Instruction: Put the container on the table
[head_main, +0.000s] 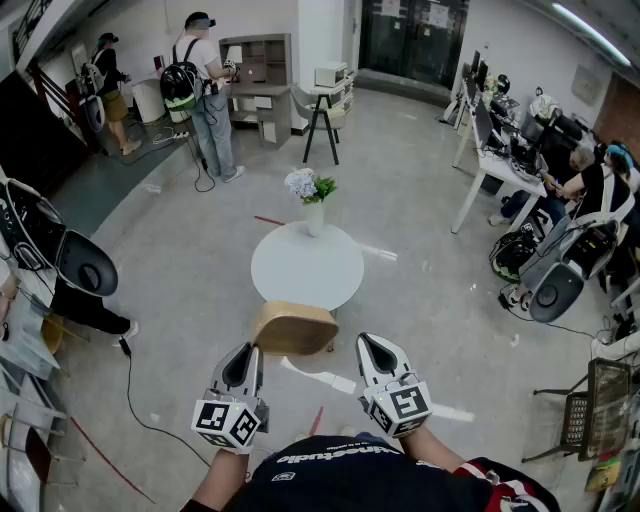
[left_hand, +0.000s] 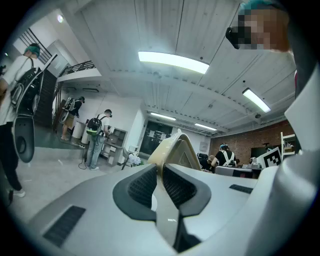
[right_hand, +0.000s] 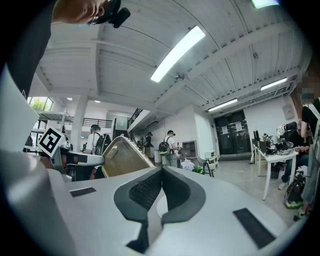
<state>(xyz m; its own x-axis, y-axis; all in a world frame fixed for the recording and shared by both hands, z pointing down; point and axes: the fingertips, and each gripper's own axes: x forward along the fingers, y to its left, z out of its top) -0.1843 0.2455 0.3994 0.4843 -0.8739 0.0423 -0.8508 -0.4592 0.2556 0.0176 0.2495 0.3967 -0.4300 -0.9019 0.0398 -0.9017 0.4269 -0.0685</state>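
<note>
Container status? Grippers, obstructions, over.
Left gripper shut on container rim; right gripper shut, empty. Container held short of table, not down. Flower vase at table's far edge.

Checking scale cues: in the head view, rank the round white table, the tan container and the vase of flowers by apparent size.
1. round white table.
2. tan container, clearly smaller, though nearer the camera, which flatters it.
3. vase of flowers, smallest, and farthest away.

Flower vase (head_main: 314, 218) on round table (head_main: 300, 272)
</note>
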